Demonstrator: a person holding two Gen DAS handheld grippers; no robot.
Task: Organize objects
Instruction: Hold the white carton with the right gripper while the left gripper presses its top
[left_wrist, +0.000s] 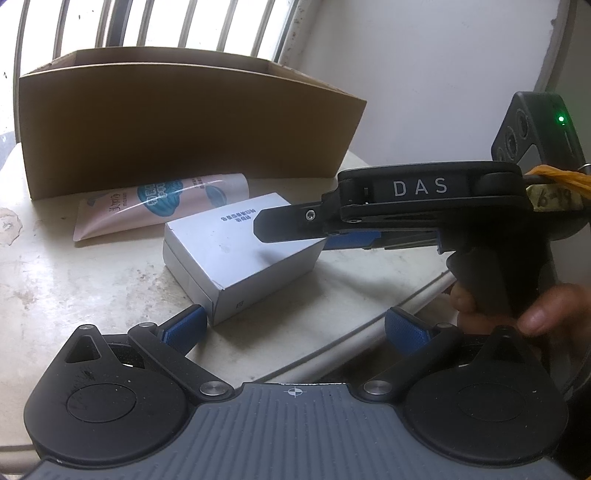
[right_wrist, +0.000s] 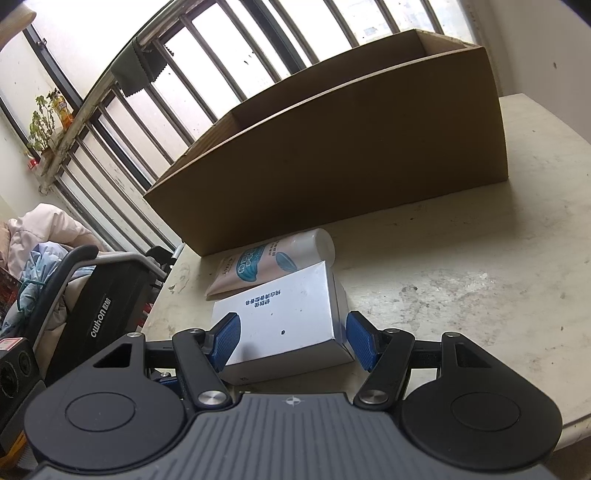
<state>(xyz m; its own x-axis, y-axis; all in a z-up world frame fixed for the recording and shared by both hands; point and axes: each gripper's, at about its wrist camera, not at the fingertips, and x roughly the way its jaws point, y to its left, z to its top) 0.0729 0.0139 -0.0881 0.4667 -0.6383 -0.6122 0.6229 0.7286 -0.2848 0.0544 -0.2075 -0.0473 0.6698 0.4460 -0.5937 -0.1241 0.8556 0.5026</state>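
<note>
A white carton (right_wrist: 291, 306) lies flat on the pale table (right_wrist: 480, 277). My right gripper (right_wrist: 291, 341) is shut on it, one blue pad against each long side. Seen from the left wrist, the same carton (left_wrist: 236, 254) rests on the table with the right gripper (left_wrist: 266, 229) reaching over its far end from the right. Behind the carton lies a pink tube (right_wrist: 258, 266) with blue print, also visible from the left wrist as the tube (left_wrist: 159, 206). My left gripper (left_wrist: 295, 328) stands open and holds nothing; the carton's near corner is just ahead of its left pad.
An open brown cardboard box (right_wrist: 332, 155) stands behind the tube, against the barred window; in the left view it is the box (left_wrist: 177, 129). A hand (left_wrist: 535, 314) holds the right gripper's grip. The table edge (left_wrist: 369, 325) runs close below. A black case (right_wrist: 99, 306) and clothes lie left of the table.
</note>
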